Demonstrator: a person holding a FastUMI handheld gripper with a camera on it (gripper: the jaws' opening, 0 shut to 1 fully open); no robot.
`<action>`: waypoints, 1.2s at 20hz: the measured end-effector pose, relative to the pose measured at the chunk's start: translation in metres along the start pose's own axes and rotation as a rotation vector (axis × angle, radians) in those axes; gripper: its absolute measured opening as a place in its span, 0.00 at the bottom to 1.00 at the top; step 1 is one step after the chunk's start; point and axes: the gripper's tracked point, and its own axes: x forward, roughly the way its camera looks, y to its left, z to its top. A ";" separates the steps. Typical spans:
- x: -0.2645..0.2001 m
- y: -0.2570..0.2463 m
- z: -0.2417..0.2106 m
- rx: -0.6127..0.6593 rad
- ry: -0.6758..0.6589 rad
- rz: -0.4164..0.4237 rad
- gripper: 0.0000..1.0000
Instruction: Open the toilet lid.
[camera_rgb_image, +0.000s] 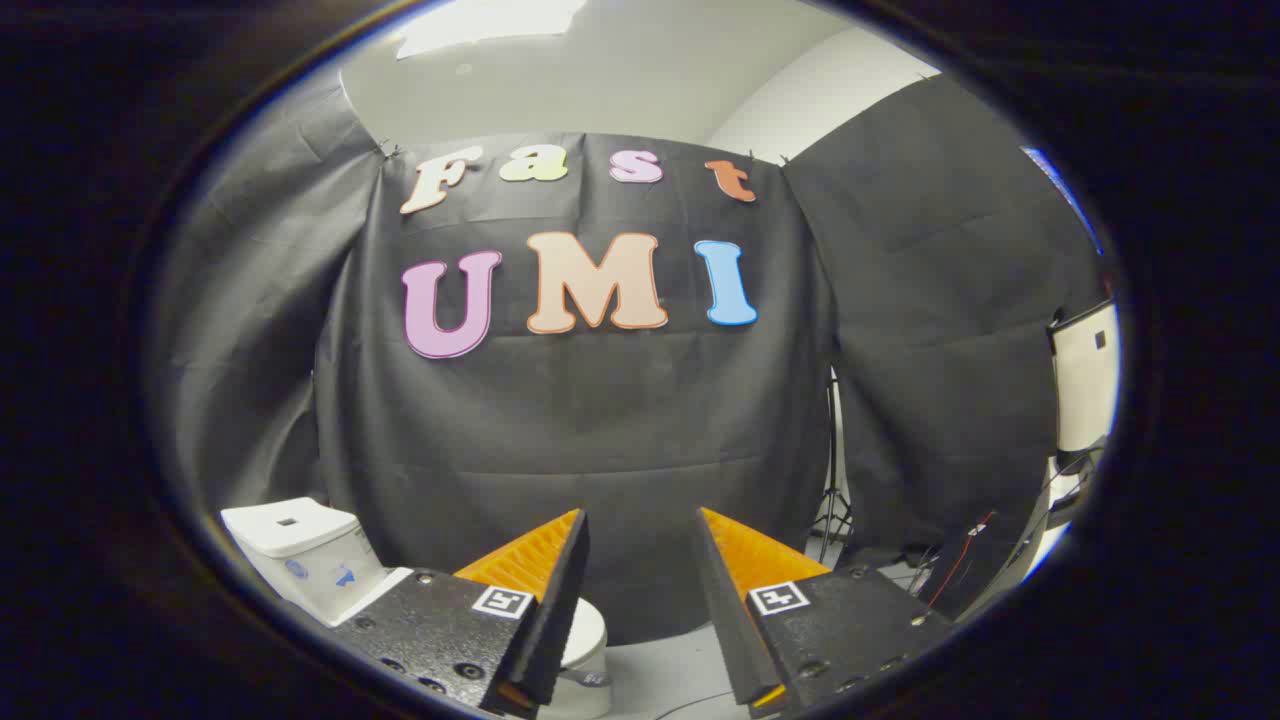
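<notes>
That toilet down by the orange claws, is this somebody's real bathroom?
Probably not: it looks like a staged booth. The toilet stands against a black cloth wall, with a tripod and loose cables beside it. The gripper hangs open, holding nothing.

Occlusions and unresolved detail, gripper view

The toilet (330, 575) is largely hidden: the left finger (520, 590) of the gripper (640, 535) covers the middle of the bowl, leaving the tank and a sliver of the bowl's front exposed. Lid position cannot be determined. Blue markings on the tank are too small to resolve. A tripod (832, 500) beyond the right finger is half concealed by the black cloth. The finger bases are cut off below.
</notes>
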 end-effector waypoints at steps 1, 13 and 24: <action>0.000 0.000 0.000 -0.001 0.001 0.002 0.64; 0.001 -0.003 -0.007 0.000 0.030 -0.008 0.64; 0.012 -0.017 -0.031 0.126 0.111 -0.038 0.63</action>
